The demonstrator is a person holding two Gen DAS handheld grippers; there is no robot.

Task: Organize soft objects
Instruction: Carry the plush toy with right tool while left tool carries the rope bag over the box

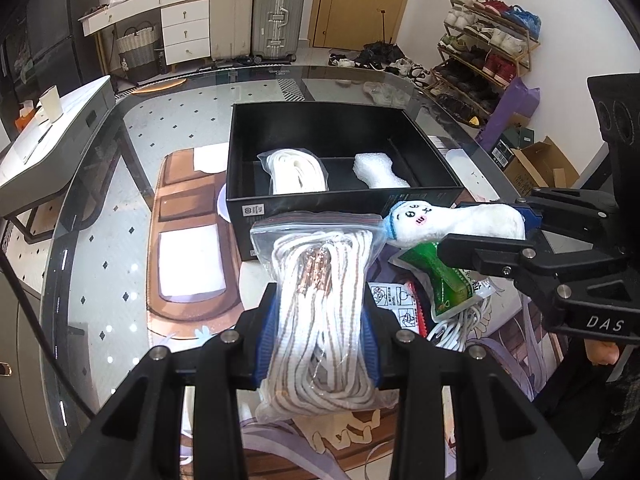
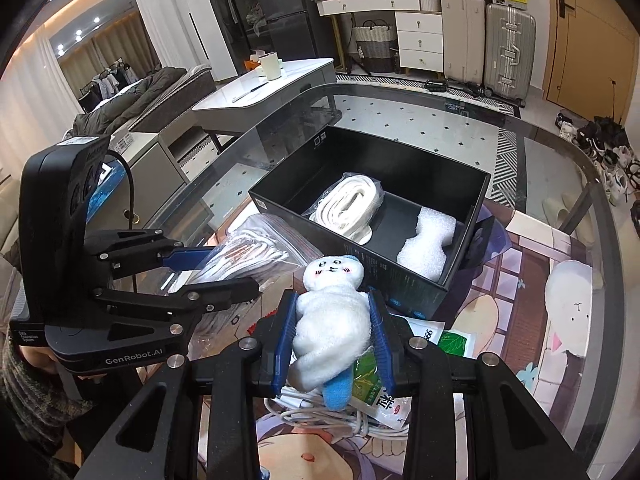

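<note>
The left gripper point(image 1: 320, 332) is clamping a clear zip bag of white cord point(image 1: 320, 300) across its middle, so the blue pads point(image 1: 266, 332) are squeezing the bundle and the loose ends are hanging free on either side. The right gripper point(image 2: 334, 330) is pinching a white plush toy point(image 2: 330, 320) at the body, face pointing toward 12 o'clock, which is keeping the soft head clear of the jaws. Both loads are being carried clear of the mat, near the black box point(image 1: 424, 194), apparently for placement inside. The box is sitting at 12 o'clock from both grippers on the glass table point(image 1: 132, 128); a bagged white strap roll point(image 1: 296, 172) is already occupying its left compartment and a white foam piece point(image 1: 380, 170) the middle one, just beside it across a divider. A green packet point(image 1: 440, 280) and a white cable point(image 1: 460, 322) are waiting on the mat at 4 o'clock from the cord bag, probably next in line.
</note>
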